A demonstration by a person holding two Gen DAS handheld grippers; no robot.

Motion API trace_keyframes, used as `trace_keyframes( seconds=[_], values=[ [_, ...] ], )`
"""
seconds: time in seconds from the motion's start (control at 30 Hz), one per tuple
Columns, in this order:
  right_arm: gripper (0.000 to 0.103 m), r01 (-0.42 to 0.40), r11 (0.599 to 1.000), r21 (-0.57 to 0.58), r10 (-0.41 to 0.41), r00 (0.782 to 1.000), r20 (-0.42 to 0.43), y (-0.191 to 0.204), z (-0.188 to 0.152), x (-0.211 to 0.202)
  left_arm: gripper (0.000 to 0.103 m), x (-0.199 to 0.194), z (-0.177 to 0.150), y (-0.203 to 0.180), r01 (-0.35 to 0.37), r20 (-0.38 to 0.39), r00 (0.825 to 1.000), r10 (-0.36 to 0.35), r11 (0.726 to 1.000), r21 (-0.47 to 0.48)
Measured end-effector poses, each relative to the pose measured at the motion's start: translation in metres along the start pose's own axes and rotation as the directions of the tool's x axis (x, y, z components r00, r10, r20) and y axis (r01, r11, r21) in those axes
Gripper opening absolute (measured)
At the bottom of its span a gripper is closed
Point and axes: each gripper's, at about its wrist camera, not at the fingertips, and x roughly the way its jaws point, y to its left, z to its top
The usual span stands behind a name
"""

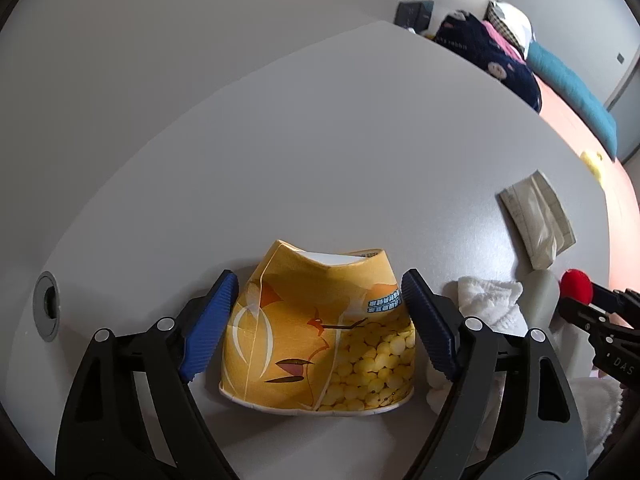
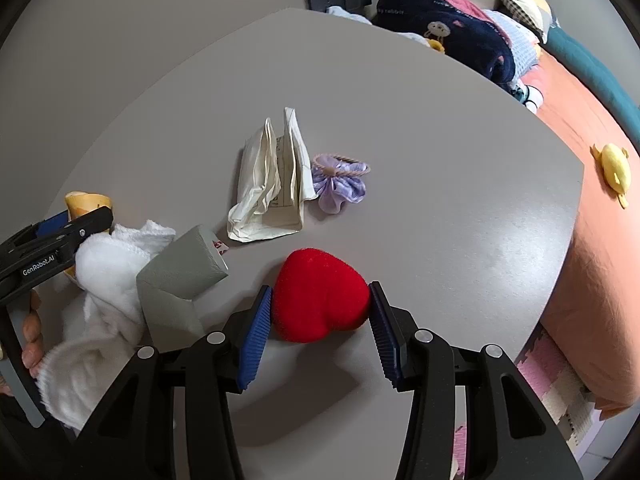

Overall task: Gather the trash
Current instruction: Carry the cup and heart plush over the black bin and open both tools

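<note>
The left tool [image 1: 316, 320] points steeply down with its blue pads on each side of the squashed yellow cup [image 1: 318, 336], which sits upside down on the bench [image 1: 320, 160]; the right pad touches, the left one does not, so nothing is gripped. The right tool [image 2: 318, 332], tipped down too, squeezes the red sponge heart [image 2: 320, 296]. Farther off lies a crumpled paper bag [image 2: 272, 184].

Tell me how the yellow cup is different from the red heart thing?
The yellow paper cup is crumpled, printed with pictures, and stands upside down; the red heart sponge is plain, puffy and keeps its shape. The cup sits between the pads of the left hand-held gripper, the heart between those of the right hand-held gripper. Both rest on the grey table.
</note>
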Motion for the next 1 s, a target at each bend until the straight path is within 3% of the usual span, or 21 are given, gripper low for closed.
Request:
trace_keyframes(
  seconds=[0.33,0.47,1.0],
  values=[
    [0.049,-0.01,0.999,0.034,0.008,0.998,0.056,-0.018,0.003,-0.025,0.081,-0.045,0.007,-0.003,0.001,0.09,0.996,-0.001,1.0,0.001],
    [0.049,-0.011,0.999,0.05,0.007,0.997,0.083,-0.029,0.0,-0.039,0.081,-0.057,0.011,-0.013,0.036,0.105,0.994,-0.037,0.999,0.008],
    [0.049,0.015,0.987,0.158,-0.039,0.989,0.146,-0.099,-0.022,-0.085,0.081,-0.082,0.013,-0.106,0.081,0.133,0.986,-0.103,0.984,0.159]
  ],
)
